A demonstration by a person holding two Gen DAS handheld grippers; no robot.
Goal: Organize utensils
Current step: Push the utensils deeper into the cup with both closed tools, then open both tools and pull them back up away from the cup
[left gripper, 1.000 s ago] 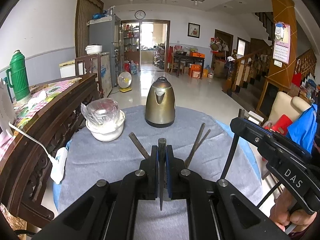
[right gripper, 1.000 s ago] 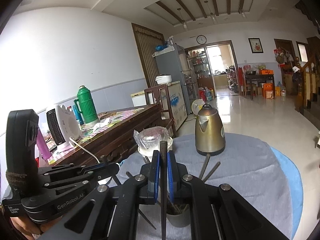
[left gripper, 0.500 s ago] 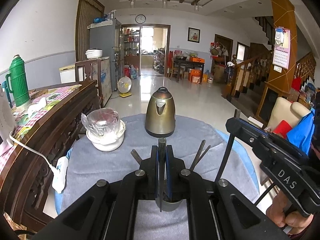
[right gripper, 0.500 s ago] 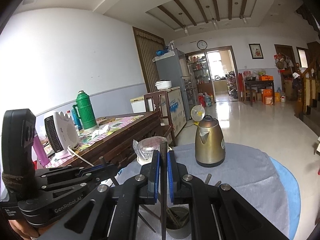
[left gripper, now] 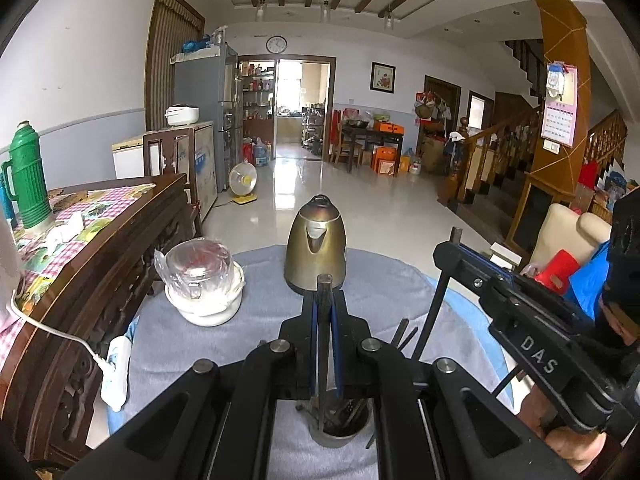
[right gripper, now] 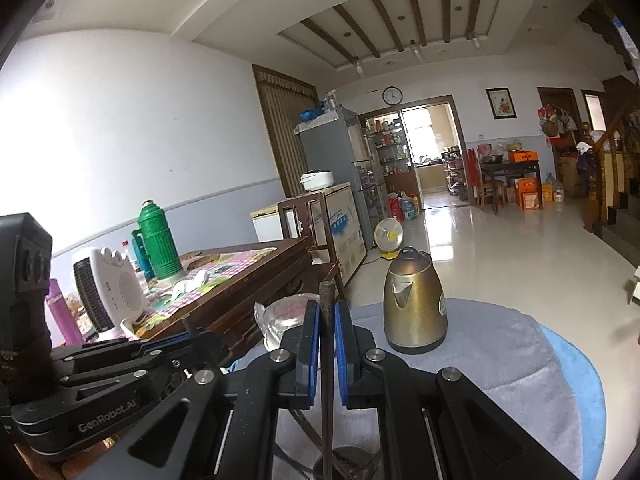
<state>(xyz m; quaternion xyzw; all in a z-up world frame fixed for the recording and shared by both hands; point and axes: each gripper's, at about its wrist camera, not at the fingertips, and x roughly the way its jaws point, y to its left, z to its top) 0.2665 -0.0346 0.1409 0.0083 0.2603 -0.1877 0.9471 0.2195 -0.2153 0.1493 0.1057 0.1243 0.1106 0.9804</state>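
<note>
Left wrist view puts the left gripper (left gripper: 324, 344) at lower centre of the frame, its blue pads closed tight on a thin dark utensil (left gripper: 323, 320) that stands upright, with its lower end reaching down into the metal cup (left gripper: 340, 432) at the bottom centre, where other dark utensils already sit. At the right of that frame the right gripper (left gripper: 452, 248) is seen from the side, clamped on a second long dark utensil (left gripper: 434, 304) that slants down toward the cup. In the right wrist view the right gripper's pads are likewise pinched shut on that rod, which runs down the centre of the frame to the cup's rim (right gripper: 348, 454) at the bottom edge. The cup stands on the grey cloth (left gripper: 260, 320) over the round table, with the brass kettle (left gripper: 316, 244) just beyond it in mid-frame and a white bowl with a plastic-wrapped jar (left gripper: 204, 280) to the left. The likely trouble is crowding: two rods entering one narrow cup together may knock each other or the pieces already inside. A sideways push on the rim could tip the light cup on the soft cloth. Letting go too high would let a rod bounce out.
</note>
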